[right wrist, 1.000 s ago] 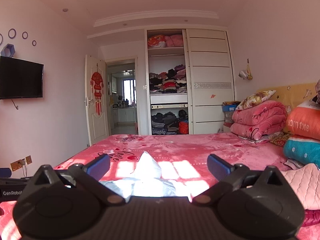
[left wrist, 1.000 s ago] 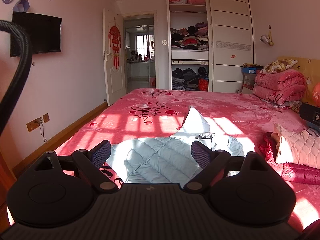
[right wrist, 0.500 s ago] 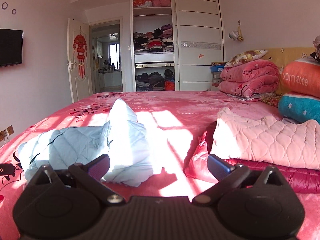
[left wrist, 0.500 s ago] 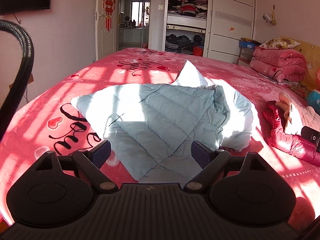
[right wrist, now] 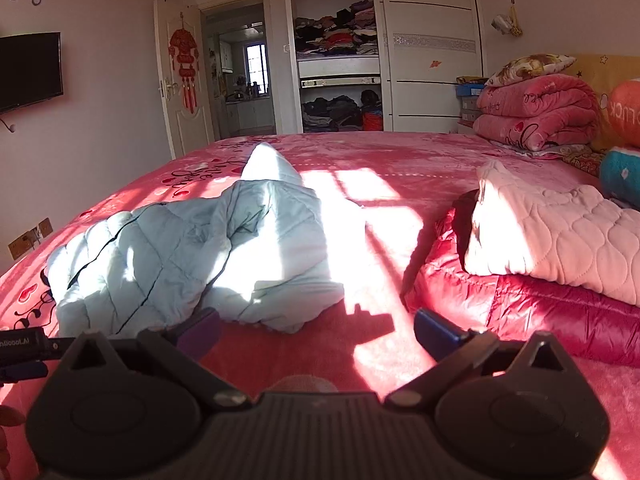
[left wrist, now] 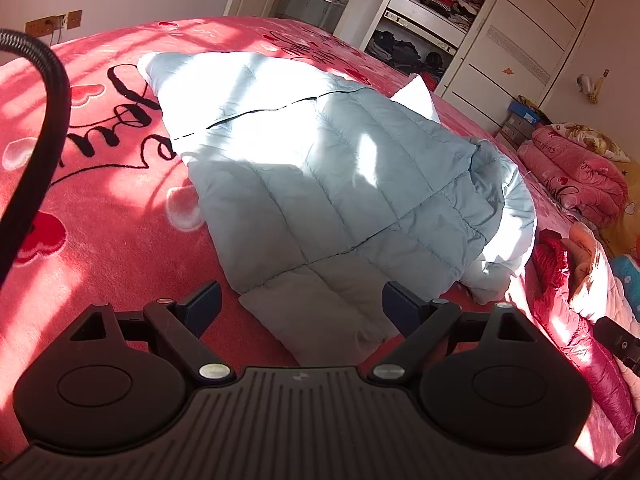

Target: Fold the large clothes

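Note:
A pale blue quilted down jacket [left wrist: 340, 184] lies spread on the red bed [left wrist: 120, 240]; it also shows in the right wrist view [right wrist: 192, 248]. My left gripper [left wrist: 300, 306] is open and empty, just above the jacket's near corner, a sleeve or hem end. My right gripper [right wrist: 316, 328] is open and empty, low over the bedspread [right wrist: 360, 344] just in front of the jacket's right edge. A hood or sleeve tip [right wrist: 268, 160] sticks up at the jacket's far side.
A red puffy jacket [right wrist: 540, 304] with a pink quilted garment [right wrist: 560, 232] on it lies to the right. Folded pink blankets [right wrist: 536, 116] and pillows are at the headboard. An open wardrobe [right wrist: 340, 60] and a doorway [right wrist: 244, 80] stand beyond the bed.
Both grippers have tilted down and moved in toward the blue jacket, which now looms larger. Both stay open.

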Tool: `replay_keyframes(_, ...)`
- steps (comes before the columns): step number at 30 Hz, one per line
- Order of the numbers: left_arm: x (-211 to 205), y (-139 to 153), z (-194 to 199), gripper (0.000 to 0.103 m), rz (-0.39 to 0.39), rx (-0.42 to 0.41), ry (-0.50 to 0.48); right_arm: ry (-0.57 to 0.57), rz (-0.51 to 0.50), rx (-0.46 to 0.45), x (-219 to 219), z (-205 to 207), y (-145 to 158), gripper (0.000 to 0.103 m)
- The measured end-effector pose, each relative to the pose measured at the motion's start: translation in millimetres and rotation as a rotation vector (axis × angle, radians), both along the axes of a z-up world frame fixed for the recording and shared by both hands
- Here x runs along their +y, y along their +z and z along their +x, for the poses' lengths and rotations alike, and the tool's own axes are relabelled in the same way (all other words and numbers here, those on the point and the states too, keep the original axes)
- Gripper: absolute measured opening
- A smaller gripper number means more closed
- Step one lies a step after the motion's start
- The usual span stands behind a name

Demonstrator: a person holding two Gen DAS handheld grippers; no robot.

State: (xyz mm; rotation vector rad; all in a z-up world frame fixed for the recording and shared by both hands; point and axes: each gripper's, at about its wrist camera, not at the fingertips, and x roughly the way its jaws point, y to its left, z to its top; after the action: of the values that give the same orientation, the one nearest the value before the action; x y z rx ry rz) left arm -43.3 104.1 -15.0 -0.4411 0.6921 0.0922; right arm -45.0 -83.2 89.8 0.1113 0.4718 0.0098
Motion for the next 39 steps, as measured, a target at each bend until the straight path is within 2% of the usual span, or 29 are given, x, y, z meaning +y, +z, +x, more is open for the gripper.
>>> replay_keyframes(7,-11,-16,13,0.103,-0.024,0.040,0.017,-0.017,0.079,0.051,-13,7,-2,0.102)
replay_keyframes(12,-18,-19,18,0.103,-0.001,0.046,0.035,-0.043,0.117,0.089,-23,11,-6,0.102)
replay_keyframes(14,-24,-19,24,0.096,-0.012,0.047,0.050,-0.049,0.135,0.100,-26,12,-6,0.102)
replay_keyframes(15,-24,-19,25,0.085,-0.016,0.046,0.051,-0.048,0.144,0.104,-28,12,-7,0.102)
replay_keyframes(16,-24,-19,25,0.069,-0.019,0.045,0.050,-0.046,0.155,0.107,-30,13,-7,0.102)
replay_keyframes(17,-25,-19,25,0.061,-0.023,0.045,0.049,-0.044,0.168,0.110,-32,13,-7,0.102)
replay_keyframes(19,-24,-17,25,0.035,-0.047,0.038,0.034,-0.037,0.193,0.115,-35,13,-8,0.102)
replay_keyframes(20,-24,-15,25,0.031,-0.054,0.033,0.025,-0.031,0.213,0.122,-37,14,-9,0.102)
replay_keyframes(22,-26,-12,23,0.013,-0.063,0.021,-0.001,-0.020,0.240,0.131,-39,15,-10,0.102)
replay_keyframes(25,-39,0,21,0.007,-0.049,0.002,-0.065,0.022,0.312,0.144,-42,15,-13,0.102)
replay_keyframes(29,-55,19,6,0.005,-0.044,-0.042,-0.161,0.046,0.366,0.153,-45,16,-14,0.102)
replay_keyframes(32,-75,36,-9,0.005,-0.011,-0.081,-0.253,0.051,0.419,0.158,-52,15,-15,0.102)
replay_keyframes(39,-112,58,-45,0.005,-0.019,-0.126,-0.427,0.082,0.686,0.177,-78,14,-23,0.102)
